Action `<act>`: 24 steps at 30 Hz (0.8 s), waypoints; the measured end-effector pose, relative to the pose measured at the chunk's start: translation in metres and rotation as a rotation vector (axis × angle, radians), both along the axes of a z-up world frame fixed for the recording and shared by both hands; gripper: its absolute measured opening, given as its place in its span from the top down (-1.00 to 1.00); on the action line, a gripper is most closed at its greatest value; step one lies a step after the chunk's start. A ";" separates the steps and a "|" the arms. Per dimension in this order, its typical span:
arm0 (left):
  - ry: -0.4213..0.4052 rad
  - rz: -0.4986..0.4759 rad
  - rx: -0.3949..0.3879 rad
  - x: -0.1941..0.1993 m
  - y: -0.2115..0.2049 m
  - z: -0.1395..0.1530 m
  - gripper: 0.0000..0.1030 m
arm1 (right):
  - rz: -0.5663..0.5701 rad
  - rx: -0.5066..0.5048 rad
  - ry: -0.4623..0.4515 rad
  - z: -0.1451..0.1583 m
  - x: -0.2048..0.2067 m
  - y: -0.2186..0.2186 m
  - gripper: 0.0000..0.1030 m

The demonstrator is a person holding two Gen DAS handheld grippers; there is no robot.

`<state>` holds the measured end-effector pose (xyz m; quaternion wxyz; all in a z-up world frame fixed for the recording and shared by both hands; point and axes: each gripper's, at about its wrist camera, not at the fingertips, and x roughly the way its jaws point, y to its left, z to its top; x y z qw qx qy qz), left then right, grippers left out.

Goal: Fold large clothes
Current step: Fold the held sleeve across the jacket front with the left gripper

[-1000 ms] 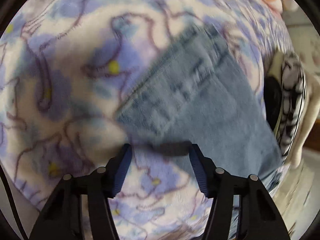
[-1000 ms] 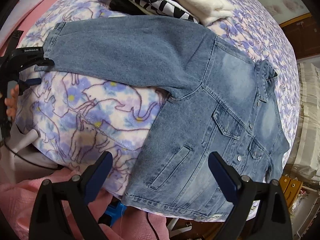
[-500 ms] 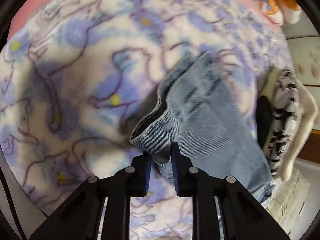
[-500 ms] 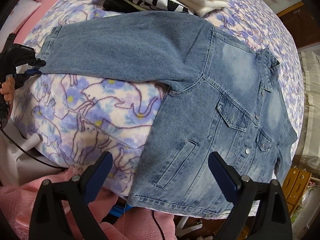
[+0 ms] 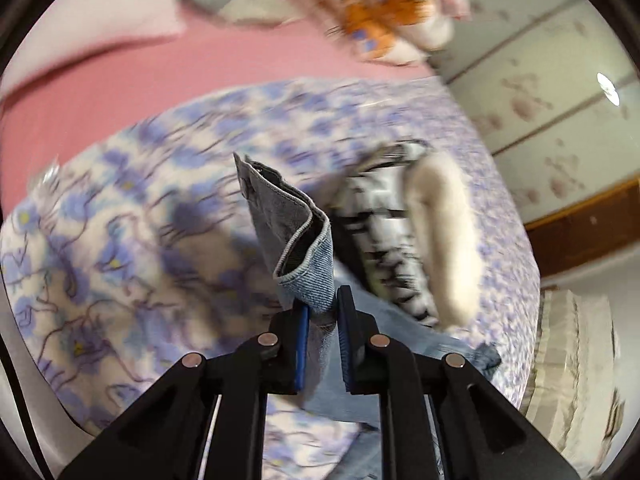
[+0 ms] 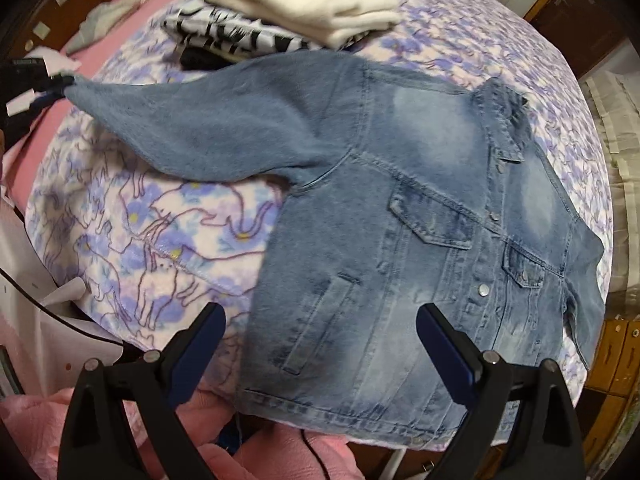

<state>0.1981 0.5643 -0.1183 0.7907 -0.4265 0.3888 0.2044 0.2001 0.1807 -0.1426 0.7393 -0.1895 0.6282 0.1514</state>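
No legible writing on denim jacket (image 6: 420,216)

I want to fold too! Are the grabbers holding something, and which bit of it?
The left gripper pinches the denim jacket by its sleeve cuff. The right gripper is open, holding nothing.

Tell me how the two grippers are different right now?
The left gripper has its fingers squeezed shut on the denim jacket's sleeve cuff; they have just been closing. The right gripper has its fingers spread wide, holding nothing. The left one lifts the sleeve off the blanket; the right one hovers over the jacket's body. Both have black arms with blue pads.
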 end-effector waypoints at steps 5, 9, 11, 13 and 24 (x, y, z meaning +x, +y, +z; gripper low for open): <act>-0.111 -0.094 0.111 0.019 -0.085 0.066 0.80 | 0.017 0.128 -0.049 0.016 0.009 -0.054 -0.88; -0.194 -0.200 0.165 0.047 -0.175 0.101 0.80 | 0.020 0.197 -0.073 0.025 0.022 -0.105 -0.88; -0.230 -0.263 0.200 0.059 -0.221 0.113 0.80 | 0.000 0.234 -0.092 0.028 0.032 -0.135 -0.88; -0.260 -0.337 0.193 0.072 -0.268 0.117 0.80 | -0.023 0.272 -0.101 0.029 0.041 -0.160 -0.88; -0.070 -0.727 0.013 0.146 -0.476 -0.003 0.50 | -0.204 0.397 -0.143 -0.019 0.079 -0.282 -0.88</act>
